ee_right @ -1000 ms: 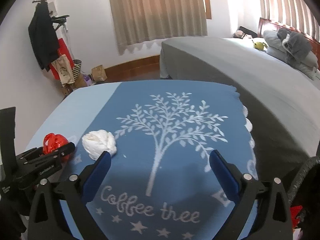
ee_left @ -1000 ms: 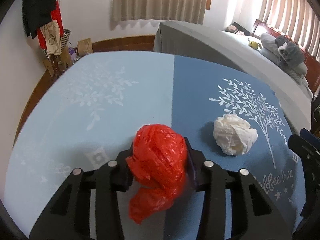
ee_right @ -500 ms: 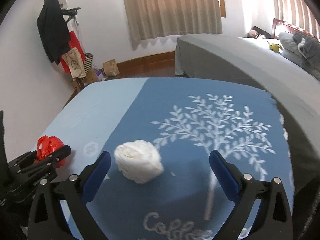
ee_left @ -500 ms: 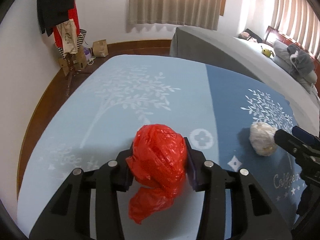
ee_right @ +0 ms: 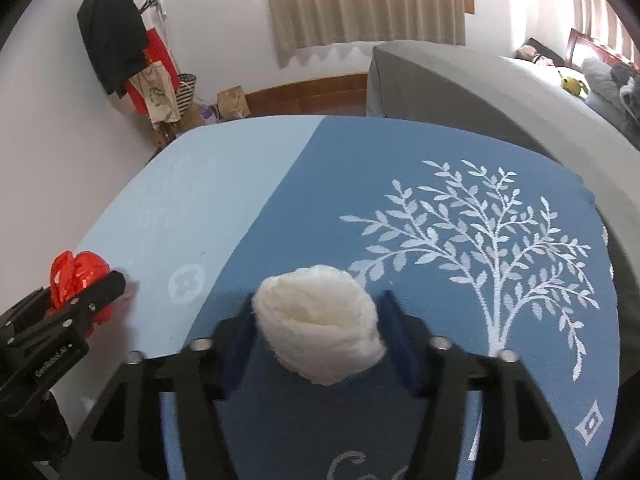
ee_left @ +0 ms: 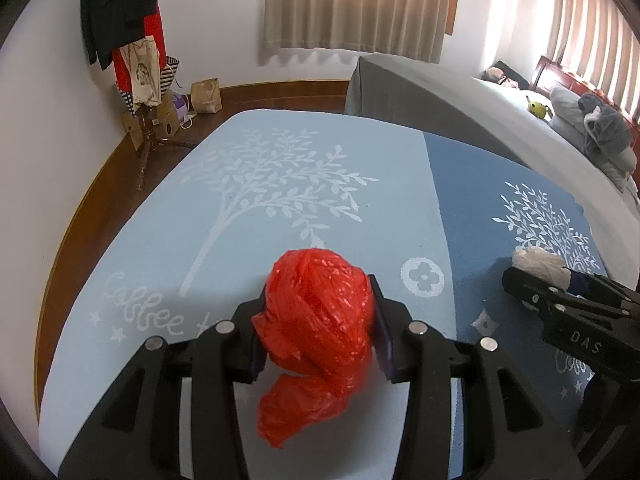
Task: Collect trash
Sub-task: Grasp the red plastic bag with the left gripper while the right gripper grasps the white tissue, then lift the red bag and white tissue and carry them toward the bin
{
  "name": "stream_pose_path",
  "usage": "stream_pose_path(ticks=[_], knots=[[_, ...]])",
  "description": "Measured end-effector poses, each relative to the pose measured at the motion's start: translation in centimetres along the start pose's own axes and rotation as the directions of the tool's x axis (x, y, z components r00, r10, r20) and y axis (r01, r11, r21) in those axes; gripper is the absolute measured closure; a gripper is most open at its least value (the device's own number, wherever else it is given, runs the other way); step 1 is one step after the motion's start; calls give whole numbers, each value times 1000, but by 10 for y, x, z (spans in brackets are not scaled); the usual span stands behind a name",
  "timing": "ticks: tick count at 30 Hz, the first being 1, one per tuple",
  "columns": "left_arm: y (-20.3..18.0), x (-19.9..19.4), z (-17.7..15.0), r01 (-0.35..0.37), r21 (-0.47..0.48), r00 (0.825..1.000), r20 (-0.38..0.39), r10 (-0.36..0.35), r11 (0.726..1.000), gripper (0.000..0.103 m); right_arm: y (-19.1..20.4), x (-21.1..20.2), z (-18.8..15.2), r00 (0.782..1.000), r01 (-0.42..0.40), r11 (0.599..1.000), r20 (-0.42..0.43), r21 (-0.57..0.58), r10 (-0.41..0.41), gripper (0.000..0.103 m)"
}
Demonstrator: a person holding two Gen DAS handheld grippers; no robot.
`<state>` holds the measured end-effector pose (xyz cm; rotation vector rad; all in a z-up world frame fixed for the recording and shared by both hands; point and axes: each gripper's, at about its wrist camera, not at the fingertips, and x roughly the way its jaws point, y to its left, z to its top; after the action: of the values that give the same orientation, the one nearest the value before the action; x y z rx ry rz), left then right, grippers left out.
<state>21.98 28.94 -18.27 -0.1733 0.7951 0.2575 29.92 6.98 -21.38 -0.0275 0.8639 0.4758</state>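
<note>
My left gripper (ee_left: 318, 324) is shut on a crumpled red plastic bag (ee_left: 320, 328) and holds it above the light blue half of the cloth-covered table (ee_left: 280, 184). The bag also shows at the left of the right wrist view (ee_right: 78, 276). My right gripper (ee_right: 318, 326) has its blue pads on both sides of a white crumpled paper ball (ee_right: 320, 320) over the dark blue half of the cloth (ee_right: 460, 168). The ball also shows in the left wrist view (ee_left: 540, 266), partly hidden by the right gripper's finger.
A grey bed (ee_left: 460, 96) with pillows and a soft toy stands behind the table on the right. A coat stand (ee_left: 132, 40) with clothes and bags stands at the back left on the wooden floor, with paper bags (ee_left: 206, 96) beside it.
My right gripper has moved left to the white paper ball and narrowed around it. My left gripper, still holding the red bag, has shifted left over the light blue half.
</note>
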Motion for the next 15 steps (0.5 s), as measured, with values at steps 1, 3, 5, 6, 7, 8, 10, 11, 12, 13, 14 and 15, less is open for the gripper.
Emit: stream_pose_path(ticks=[1, 3, 5, 6, 7, 8, 10, 11, 12, 13, 14, 15], knots=[[-1, 0, 0, 0, 0, 1000, 1, 0, 1000, 62, 0, 0, 1, 1000, -4, 1000, 0, -5, 4, 53], [0, -1, 0, 0, -1, 1000, 2, 0, 1000, 62, 0, -1, 1, 1000, -12, 1000, 1, -9, 12, 57], [-2, -2, 0, -1, -2, 1000, 6, 1, 1000, 62, 0, -3, 1, 1000, -17, 1000, 3, -2, 17, 57], [-3, -4, 0, 0, -2, 1000, 8, 0, 1000, 62, -1, -6, 1, 1000, -18, 1000, 8, 1, 18, 57], [-3, -4, 1, 0, 0, 1000, 10, 0, 1000, 62, -1, -8, 1, 1000, -18, 1000, 12, 1, 18, 57], [-4, -6, 1, 0, 3, 1000, 15, 0, 1000, 62, -2, -11, 1, 1000, -18, 1000, 18, 0, 18, 57], [-7, -9, 2, 4, 6, 1000, 20, -4, 1000, 62, -3, -16, 1, 999, -18, 1000, 29, -2, 18, 57], [-9, -10, 2, 7, 8, 1000, 23, -7, 1000, 62, -4, -20, 1, 999, -18, 1000, 36, -1, 18, 57], [-11, -13, 2, 10, 11, 1000, 27, -10, 1000, 62, -5, -23, 1, 999, -17, 1000, 40, 0, 17, 57], [-13, -15, 2, 11, 13, 999, 30, -11, 1000, 62, -7, -27, 0, 999, -18, 1000, 47, 2, 17, 57], [-14, -16, 3, 12, 15, 999, 32, -13, 1000, 62, -8, -31, 0, 998, -18, 1000, 52, 4, 18, 57], [-17, -19, 3, 15, 18, 999, 37, -15, 1000, 62, -10, -36, -1, 998, -19, 1000, 60, 7, 18, 57]])
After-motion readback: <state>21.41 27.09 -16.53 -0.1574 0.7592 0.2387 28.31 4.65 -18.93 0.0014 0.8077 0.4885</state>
